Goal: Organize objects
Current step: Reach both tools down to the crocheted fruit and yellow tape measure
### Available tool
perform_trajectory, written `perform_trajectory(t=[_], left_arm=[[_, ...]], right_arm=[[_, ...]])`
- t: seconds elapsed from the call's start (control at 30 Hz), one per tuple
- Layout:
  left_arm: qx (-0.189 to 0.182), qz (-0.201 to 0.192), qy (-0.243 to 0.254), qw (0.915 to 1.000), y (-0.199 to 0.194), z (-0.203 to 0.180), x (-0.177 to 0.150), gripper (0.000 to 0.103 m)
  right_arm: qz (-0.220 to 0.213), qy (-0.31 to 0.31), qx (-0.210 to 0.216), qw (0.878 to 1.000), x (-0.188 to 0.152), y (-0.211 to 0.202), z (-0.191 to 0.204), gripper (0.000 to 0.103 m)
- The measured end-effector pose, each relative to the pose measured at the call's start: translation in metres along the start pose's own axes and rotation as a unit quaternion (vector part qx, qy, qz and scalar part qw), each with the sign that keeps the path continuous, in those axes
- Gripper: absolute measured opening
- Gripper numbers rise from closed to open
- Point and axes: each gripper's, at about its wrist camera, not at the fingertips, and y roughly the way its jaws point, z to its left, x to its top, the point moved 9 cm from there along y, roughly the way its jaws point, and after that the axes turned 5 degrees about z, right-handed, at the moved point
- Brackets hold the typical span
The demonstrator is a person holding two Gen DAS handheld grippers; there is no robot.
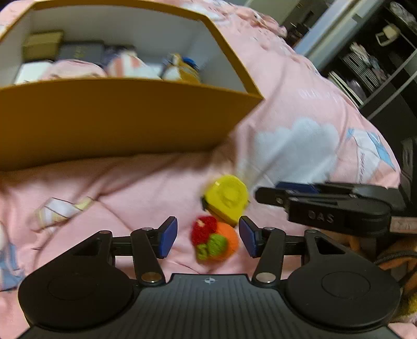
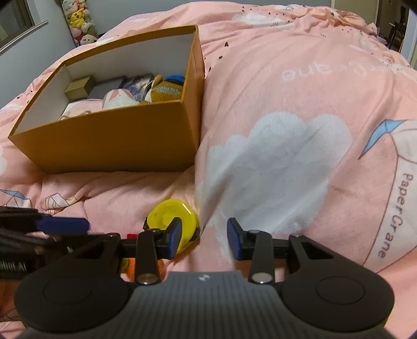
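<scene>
Left gripper (image 1: 208, 237) wide open, empty, straddling red-orange-green knitted fruit toy (image 1: 213, 241); round yellow plastic case (image 1: 226, 199) at 12 o'clock could get knocked. Right gripper (image 2: 204, 238) open, empty.

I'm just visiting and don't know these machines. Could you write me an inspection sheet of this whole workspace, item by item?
Surface: soft pink quilt with white cloud print, rumpled, on a bed.
Job's things: round yellow plastic case and knitted red, orange and green fruit toy lie side by side on the quilt; open orange cardboard box with white inside stands beyond them.
Clutter: the box already holds small boxes, a brown plush toy and other soft items.
Grippers: left gripper open, its fingers either side of the fruit toy; right gripper open, beside the yellow case.
Cables: dark cord at the right edge.
Surroundings: dark shelving; stacked plush toys by the wall.
</scene>
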Motion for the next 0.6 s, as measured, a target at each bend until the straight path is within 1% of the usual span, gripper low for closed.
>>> perform_trajectory(t=[0.1, 0.27, 0.37, 0.47, 0.5, 0.53, 0.6], left_arm=[[0.006, 0.019, 0.013, 0.9997, 0.011, -0.006, -0.005, 0.062], [0.010, 0.045, 0.019, 0.9988, 0.028, -0.009, -0.009, 0.061], [0.023, 0.064, 0.019, 0.9975, 0.039, -0.006, -0.013, 0.061], [0.019, 0.074, 0.015, 0.9970, 0.045, -0.006, -0.016, 0.061], [0.018, 0.076, 0.015, 0.9968, 0.046, -0.005, -0.016, 0.058], [0.015, 0.079, 0.016, 0.9966, 0.047, -0.006, -0.017, 0.053], [0.011, 0.080, 0.017, 0.9966, 0.047, -0.006, -0.019, 0.051]], right_arm=[[0.001, 0.003, 0.004, 1.000, -0.001, 0.000, -0.001, 0.040], [0.001, 0.003, 0.007, 1.000, -0.002, 0.000, -0.001, 0.040], [0.002, 0.001, 0.009, 1.000, -0.003, 0.000, 0.000, 0.040], [0.004, -0.006, 0.016, 1.000, -0.003, 0.002, 0.003, 0.040], [0.005, -0.007, 0.018, 1.000, -0.003, 0.002, 0.004, 0.040], [0.006, -0.010, 0.021, 1.000, -0.003, 0.003, 0.005, 0.040], [0.008, -0.013, 0.024, 1.000, -0.004, 0.003, 0.007, 0.040]])
